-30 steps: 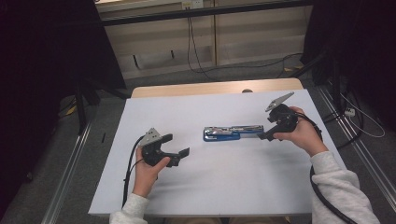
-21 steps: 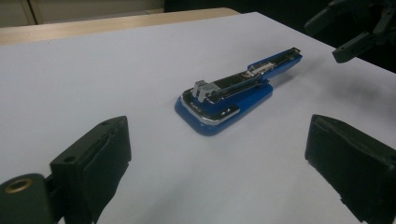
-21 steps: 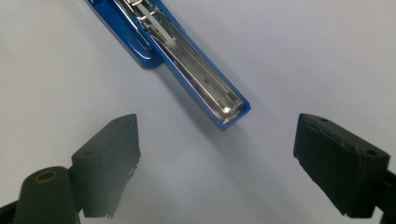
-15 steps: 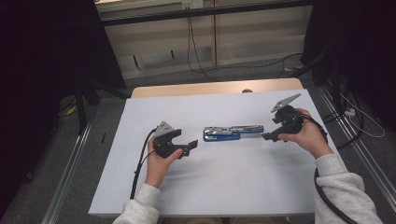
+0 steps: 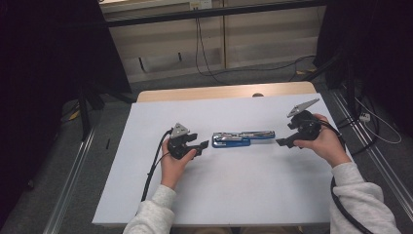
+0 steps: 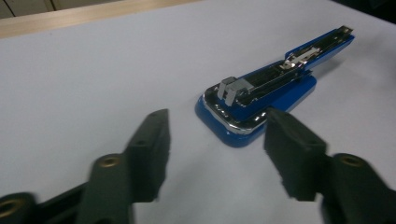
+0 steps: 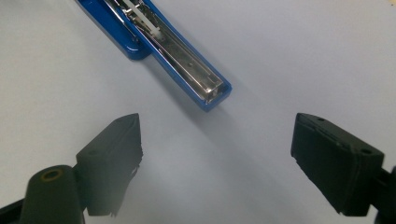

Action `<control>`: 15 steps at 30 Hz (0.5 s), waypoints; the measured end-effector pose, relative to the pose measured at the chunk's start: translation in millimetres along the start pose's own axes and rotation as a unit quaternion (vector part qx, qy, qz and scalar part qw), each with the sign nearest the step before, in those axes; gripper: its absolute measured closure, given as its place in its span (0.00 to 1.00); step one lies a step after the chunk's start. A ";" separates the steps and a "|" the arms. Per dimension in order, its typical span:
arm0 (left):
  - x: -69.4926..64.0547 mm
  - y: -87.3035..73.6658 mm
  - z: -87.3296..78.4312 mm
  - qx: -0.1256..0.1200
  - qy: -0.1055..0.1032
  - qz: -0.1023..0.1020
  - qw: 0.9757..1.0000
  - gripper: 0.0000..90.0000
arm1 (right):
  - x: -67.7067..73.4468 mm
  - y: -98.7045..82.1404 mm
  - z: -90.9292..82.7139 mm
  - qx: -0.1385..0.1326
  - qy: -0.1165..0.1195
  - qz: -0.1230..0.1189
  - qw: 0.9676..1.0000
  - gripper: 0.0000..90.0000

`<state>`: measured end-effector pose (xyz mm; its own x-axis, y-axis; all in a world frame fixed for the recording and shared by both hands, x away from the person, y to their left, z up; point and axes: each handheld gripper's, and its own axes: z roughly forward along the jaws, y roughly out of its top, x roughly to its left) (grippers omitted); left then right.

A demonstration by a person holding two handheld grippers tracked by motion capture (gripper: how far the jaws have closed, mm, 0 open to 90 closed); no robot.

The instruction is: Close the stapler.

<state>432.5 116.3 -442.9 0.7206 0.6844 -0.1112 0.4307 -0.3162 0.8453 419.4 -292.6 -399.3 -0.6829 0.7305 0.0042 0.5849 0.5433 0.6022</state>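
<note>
Stapler [image 5: 237,138] grasp: centre the left gripper [image 5: 203,144] fingers, spread and closing, around its near end; right gripper [image 5: 281,143] fingers spread.

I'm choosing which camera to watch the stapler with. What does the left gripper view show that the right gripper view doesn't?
The left gripper view alone shows the blue stapler's broad hinged end with its grey metal block, and the table's wooden edge. The right gripper view alone shows the stapler's narrow tip close up. Both share the opened stapler lying on the white tabletop, untouched, ahead of open jaws; the left gripper's have just been closing.
</note>
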 end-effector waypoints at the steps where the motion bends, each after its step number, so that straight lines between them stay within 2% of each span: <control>1: -0.6 0.4 2.9 -0.005 0.000 -0.011 1.000 0.55 | -0.1 -1.0 -0.5 0.002 -0.002 0.000 1.000 0.19; 3: 0.3 1.3 5.5 0.010 0.007 -0.003 1.000 0.65 | -1.4 -3.5 -1.2 0.004 -0.005 0.003 1.000 0.20; 5: 1.1 0.8 8.7 0.007 0.007 -0.013 1.000 0.73 | -3.0 -6.1 -1.6 0.000 -0.005 0.009 1.000 0.22; 7: 1.6 0.5 11.4 0.015 0.014 -0.014 1.000 0.80 | -4.6 -8.5 -0.3 -0.001 -0.007 0.012 1.000 0.23; 9: 2.6 0.7 14.4 0.021 0.007 -0.011 1.000 0.87 | -6.0 -10.8 2.0 -0.002 -0.008 0.018 1.000 0.23; 11: 0.6 0.6 19.2 0.027 0.005 -0.015 1.000 0.93 | -7.0 -12.9 5.2 0.002 -0.009 0.021 1.000 0.24; 15: 0.1 -1.0 27.9 0.038 0.005 -0.010 0.999 0.98 | -7.6 -16.0 12.9 0.010 -0.012 0.019 1.000 0.26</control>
<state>447.2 98.4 -458.4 0.7065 0.6970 -0.1228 0.4857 -0.3513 0.8004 420.9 -301.4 -419.3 -0.6486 0.7611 0.0073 0.6197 0.5226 0.5855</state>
